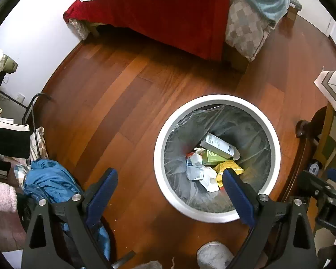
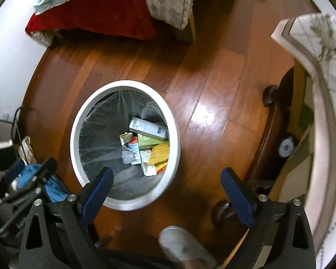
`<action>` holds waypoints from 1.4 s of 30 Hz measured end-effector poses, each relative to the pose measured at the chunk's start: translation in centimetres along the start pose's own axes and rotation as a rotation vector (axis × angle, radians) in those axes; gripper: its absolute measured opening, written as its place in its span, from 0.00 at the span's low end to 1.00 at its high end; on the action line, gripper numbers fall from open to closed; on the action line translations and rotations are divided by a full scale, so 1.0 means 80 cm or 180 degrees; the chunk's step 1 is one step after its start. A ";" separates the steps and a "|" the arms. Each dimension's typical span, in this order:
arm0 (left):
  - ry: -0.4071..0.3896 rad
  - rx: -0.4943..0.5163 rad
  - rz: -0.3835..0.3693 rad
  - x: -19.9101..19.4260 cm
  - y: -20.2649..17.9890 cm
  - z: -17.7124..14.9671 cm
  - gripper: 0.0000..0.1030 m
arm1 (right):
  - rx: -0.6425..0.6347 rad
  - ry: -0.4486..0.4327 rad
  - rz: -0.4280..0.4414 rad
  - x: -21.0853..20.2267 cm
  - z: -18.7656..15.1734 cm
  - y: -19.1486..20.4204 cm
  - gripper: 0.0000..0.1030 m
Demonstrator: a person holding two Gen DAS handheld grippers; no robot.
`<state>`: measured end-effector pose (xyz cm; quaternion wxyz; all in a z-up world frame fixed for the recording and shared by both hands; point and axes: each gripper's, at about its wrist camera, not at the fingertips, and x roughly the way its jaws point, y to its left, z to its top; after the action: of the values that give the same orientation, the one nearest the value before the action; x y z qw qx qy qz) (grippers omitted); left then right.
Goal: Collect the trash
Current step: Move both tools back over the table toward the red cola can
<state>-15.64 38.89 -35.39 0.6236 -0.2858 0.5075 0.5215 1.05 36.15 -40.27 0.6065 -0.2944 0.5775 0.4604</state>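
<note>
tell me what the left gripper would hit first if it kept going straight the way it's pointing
Probably the bare wooden floor just left of the white trash bin. The left gripper has its jaws open and empty, and the bin sits off toward its right finger; depth is hard to judge.

One white round trash bin (image 1: 217,99), one grey carton (image 1: 219,145) and one green box (image 1: 209,158) inside, two open grippers, one slipper (image 2: 181,244)

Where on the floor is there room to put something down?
The wood floor lies bare between the bed's red blanket and the white bin, and on toward the wall. Another bare patch sits right of the bin, toward the dark furniture foot. It is crowded by the blue clothes and under both open grippers, left and right.
</note>
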 end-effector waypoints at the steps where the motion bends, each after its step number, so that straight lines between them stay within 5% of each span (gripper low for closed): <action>1: -0.0015 -0.0002 -0.0007 -0.006 0.001 -0.003 0.93 | -0.0023 -0.0016 -0.0007 -0.005 -0.002 0.000 0.95; 20: -0.0562 -0.0082 -0.0218 -0.174 0.036 -0.065 0.93 | -0.0269 -0.0774 0.0026 -0.190 -0.094 0.016 0.96; 30: -0.0830 -0.0009 -0.0406 -0.274 0.020 -0.100 0.93 | -0.0025 -0.1231 0.0433 -0.308 -0.164 -0.017 0.96; 36: -0.1030 0.0214 -0.0602 -0.321 -0.064 -0.109 0.93 | 0.0472 -0.1349 0.0735 -0.359 -0.210 -0.104 0.96; 42: -0.0826 0.0745 -0.0929 -0.320 -0.240 -0.119 0.93 | 0.0971 -0.1321 0.0169 -0.395 -0.254 -0.264 0.96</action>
<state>0.71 15.61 -17.95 0.7813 -0.2123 0.4333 0.3958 14.18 2.63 -16.48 0.7371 -0.0835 0.5109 0.4343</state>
